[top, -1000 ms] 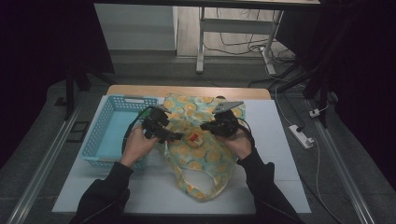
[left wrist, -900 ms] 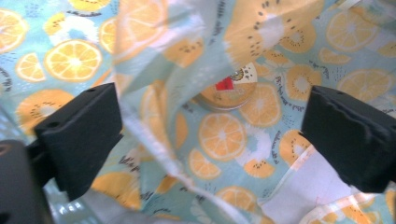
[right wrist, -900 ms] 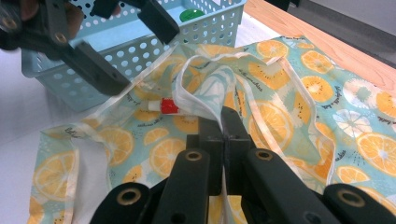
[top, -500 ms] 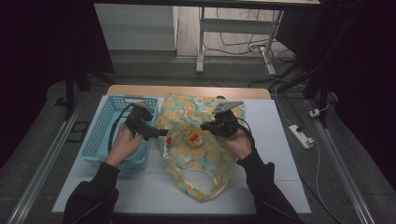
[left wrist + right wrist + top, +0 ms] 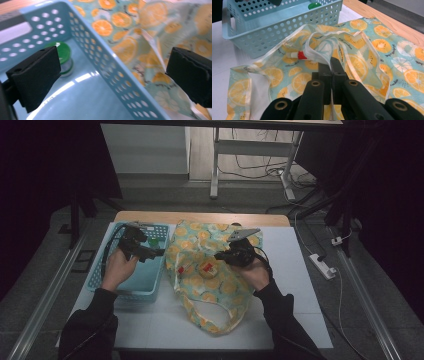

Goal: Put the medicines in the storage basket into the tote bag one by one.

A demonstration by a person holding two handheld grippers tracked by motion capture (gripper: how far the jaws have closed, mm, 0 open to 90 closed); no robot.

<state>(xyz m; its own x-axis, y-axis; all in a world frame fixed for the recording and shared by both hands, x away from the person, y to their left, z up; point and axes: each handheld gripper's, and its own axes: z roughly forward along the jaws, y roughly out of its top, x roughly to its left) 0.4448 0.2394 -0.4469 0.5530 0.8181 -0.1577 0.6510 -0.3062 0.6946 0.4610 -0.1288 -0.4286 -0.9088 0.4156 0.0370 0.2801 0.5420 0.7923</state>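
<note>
Bag (image 5: 210, 275) – soft, light, floppy cloth; right gripper (image 5: 231, 256) clamps its rim at 3 o'clock, left gripper (image 5: 150, 252) gapes empty over basket (image 5: 112, 287).

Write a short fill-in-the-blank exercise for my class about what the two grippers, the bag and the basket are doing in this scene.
1. The right gripper is shut on the edge of the ____-patterned cloth bag.
2. The left gripper hangs over the blue basket with its jaws ____.
3. The jar in the basket has a ____ lid.
4. The basket stands to the bag's ____ in the high view.

Missing words: orange; open; green; left
</note>
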